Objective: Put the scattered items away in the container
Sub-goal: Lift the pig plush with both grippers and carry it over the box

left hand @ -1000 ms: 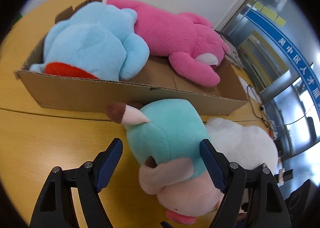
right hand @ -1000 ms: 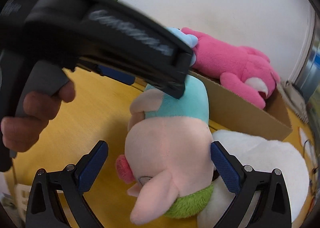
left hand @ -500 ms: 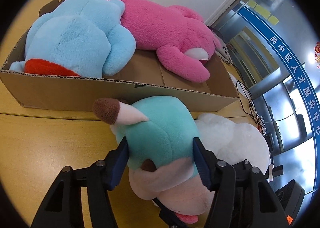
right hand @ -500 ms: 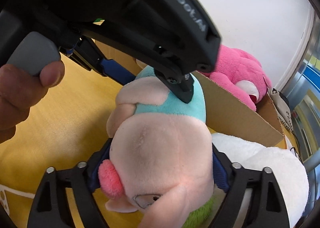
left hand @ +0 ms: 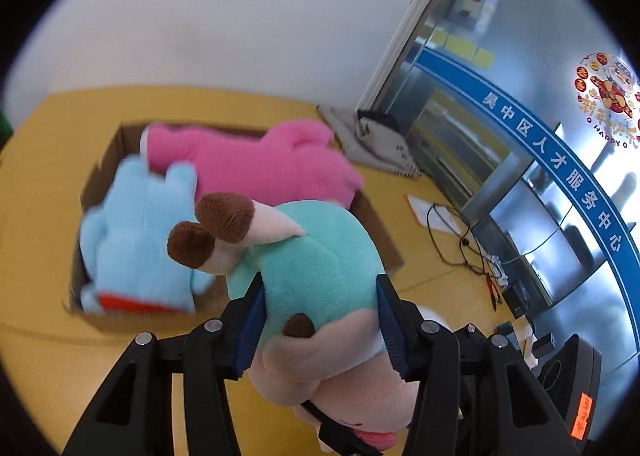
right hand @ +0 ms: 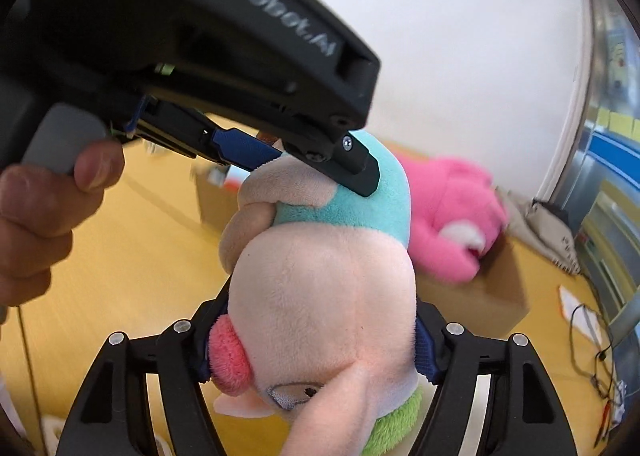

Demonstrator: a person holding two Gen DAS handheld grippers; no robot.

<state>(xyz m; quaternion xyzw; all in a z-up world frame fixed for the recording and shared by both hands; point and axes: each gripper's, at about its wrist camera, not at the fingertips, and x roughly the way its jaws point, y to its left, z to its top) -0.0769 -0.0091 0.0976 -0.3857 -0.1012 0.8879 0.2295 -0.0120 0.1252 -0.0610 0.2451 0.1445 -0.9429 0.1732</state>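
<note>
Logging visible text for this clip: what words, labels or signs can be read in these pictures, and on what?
"吴中区人才服务中心": blue band across the glass wall.
"GenRobot.AI": black body of the left gripper, blurred.
"HAPPY": round festive sticker on the glass; its gold characters are unclear.
Orange tag, lower right: handwriting unreadable.

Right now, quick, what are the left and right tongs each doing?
Left tongs: closing on the teal body of the pink-headed plush pig, pads pressing it.
Right tongs: closing on the same pig's pink head.
</note>
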